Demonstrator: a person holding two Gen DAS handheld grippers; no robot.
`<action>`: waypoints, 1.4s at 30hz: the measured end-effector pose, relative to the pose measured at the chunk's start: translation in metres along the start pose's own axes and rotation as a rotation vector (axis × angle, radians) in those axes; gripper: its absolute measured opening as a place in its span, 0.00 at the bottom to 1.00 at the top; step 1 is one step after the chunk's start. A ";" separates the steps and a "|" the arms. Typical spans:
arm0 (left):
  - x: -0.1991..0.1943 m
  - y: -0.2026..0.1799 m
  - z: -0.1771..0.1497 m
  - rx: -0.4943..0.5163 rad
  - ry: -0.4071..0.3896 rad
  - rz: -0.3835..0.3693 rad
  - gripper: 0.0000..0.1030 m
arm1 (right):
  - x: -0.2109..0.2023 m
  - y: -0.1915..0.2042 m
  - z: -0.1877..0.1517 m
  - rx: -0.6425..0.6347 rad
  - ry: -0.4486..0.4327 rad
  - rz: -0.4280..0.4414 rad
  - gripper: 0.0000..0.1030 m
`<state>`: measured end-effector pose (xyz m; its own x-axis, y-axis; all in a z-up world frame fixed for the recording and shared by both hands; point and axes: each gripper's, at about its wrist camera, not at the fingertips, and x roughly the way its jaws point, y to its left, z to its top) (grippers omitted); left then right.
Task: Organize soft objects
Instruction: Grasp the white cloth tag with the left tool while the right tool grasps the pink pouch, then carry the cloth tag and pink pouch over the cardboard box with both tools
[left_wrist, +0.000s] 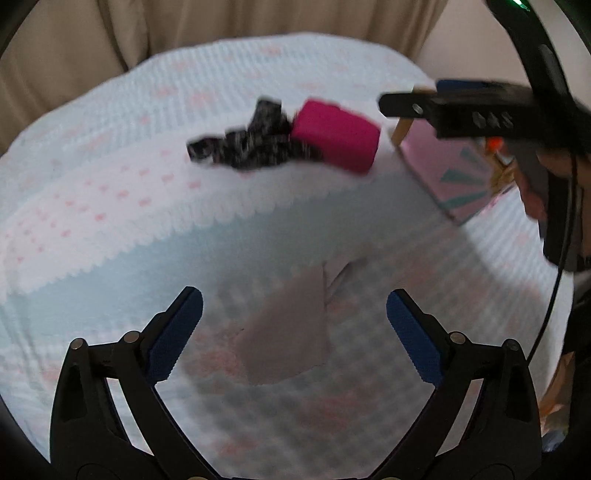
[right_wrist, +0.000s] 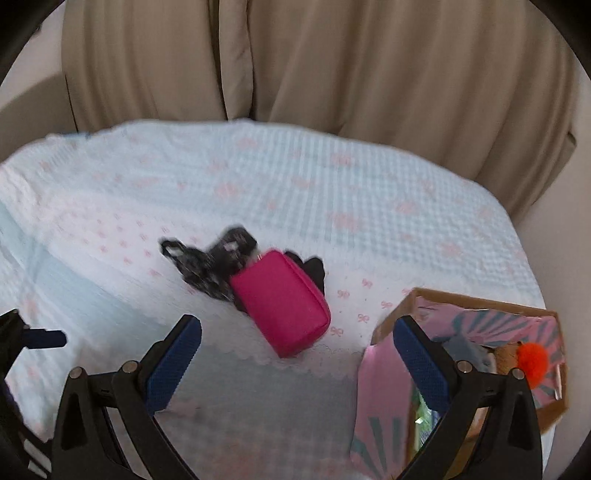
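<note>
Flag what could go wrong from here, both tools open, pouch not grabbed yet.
1. The pink pouch lies on the black patterned fabric; grabbing one may drag the other.
2. The box is near the bed edge; a nudge from the right tool might shift it.
3. The left tool hovers over loose bedding, which could snag.

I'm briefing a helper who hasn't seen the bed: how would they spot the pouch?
On the pale blue bedspread, left of the open box, lies a black patterned cloth. The pouch rests against it: solid magenta, boxy.
</note>
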<state>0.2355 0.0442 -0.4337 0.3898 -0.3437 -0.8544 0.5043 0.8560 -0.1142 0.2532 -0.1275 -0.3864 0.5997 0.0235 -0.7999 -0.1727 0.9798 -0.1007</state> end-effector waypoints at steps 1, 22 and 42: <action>0.009 0.000 -0.003 0.007 0.013 0.000 0.95 | 0.010 0.000 -0.001 -0.008 0.014 0.003 1.00; 0.054 -0.015 -0.022 0.207 0.103 0.054 0.63 | 0.111 0.007 -0.002 -0.185 0.169 0.006 0.72; 0.031 0.000 0.018 0.123 0.086 0.044 0.08 | 0.075 -0.021 0.000 -0.014 0.115 0.073 0.46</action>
<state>0.2618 0.0260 -0.4512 0.3491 -0.2676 -0.8981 0.5804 0.8142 -0.0170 0.3023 -0.1466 -0.4444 0.4921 0.0712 -0.8676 -0.2239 0.9735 -0.0471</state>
